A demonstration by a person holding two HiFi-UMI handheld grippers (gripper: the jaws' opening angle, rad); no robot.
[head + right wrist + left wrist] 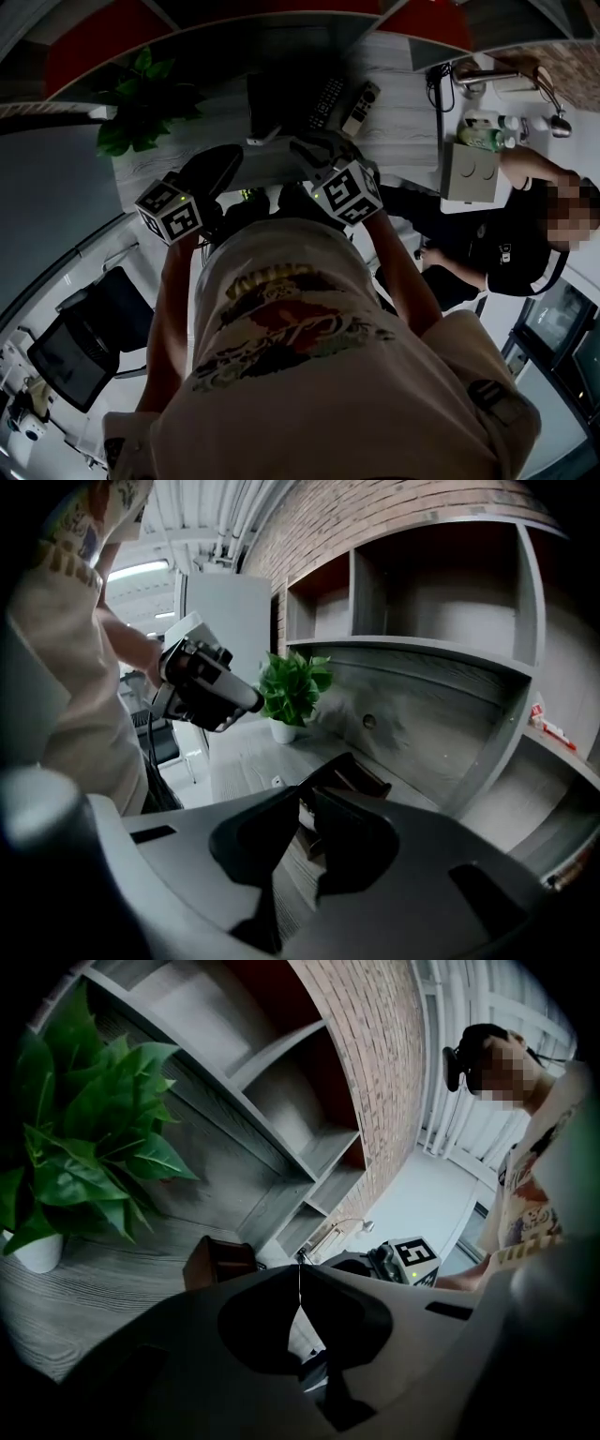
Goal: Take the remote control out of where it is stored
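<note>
Two remotes lie on the pale wooden desk (403, 122): a black remote (325, 101) and a grey remote (361, 108), just right of a dark brown wooden holder (267, 101). That holder (349, 778) shows past my right gripper (306, 813), whose jaws stand almost together with only a thin slit and nothing visibly clamped. In the head view the right gripper (314, 145) hovers just short of the remotes. My left gripper (300, 1283) is shut and empty, its tips touching, with the holder (220, 1260) ahead of it. It hangs at the desk's near edge (217, 167).
A potted green plant (141, 103) stands at the desk's left end, shelves (431, 602) rise behind the desk. A seated person in black (506, 244) and a white box (469, 169) are at the right. An office chair (103, 309) stands at lower left.
</note>
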